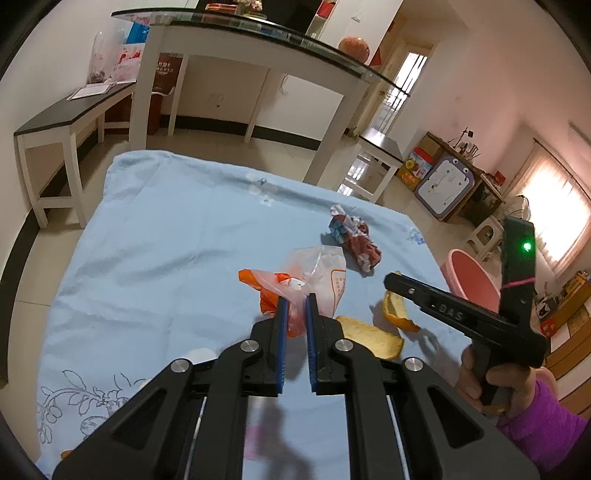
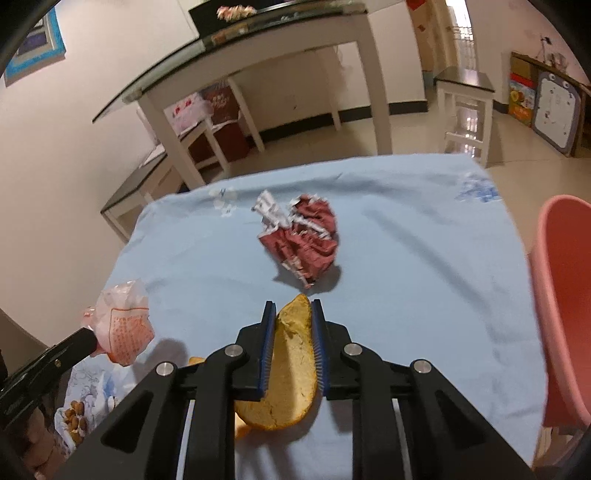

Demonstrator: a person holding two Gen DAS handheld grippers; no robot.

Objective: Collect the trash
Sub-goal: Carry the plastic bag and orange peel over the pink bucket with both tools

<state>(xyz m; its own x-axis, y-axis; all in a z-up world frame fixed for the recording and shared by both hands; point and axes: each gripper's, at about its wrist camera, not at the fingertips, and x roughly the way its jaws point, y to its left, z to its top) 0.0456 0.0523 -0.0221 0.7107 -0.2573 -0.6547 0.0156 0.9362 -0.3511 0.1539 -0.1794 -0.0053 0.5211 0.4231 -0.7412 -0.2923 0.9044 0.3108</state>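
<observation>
My left gripper (image 1: pixel 297 301) is shut on a thin clear-and-orange plastic bag (image 1: pixel 317 273), which hangs just above the light blue cloth (image 1: pixel 155 236). In the right wrist view the same bag (image 2: pixel 123 325) sticks out of the left gripper (image 2: pixel 92 339) at the left edge. My right gripper (image 2: pixel 293 306) is shut on a curved piece of orange peel (image 2: pixel 291 362), its pads pressing both sides. A second peel piece (image 1: pixel 369 336) lies flat beside it. Beyond them lies a crumpled red and white wrapper (image 2: pixel 306 240).
A pink bin (image 2: pixel 561 295) stands off the cloth's right edge. Behind the cloth are a glass-topped white table (image 1: pixel 236 26), a dark bench (image 1: pixel 70 118) and a small stool (image 2: pixel 465 107). Small brown bits (image 2: pixel 74 417) lie near the cloth's front left.
</observation>
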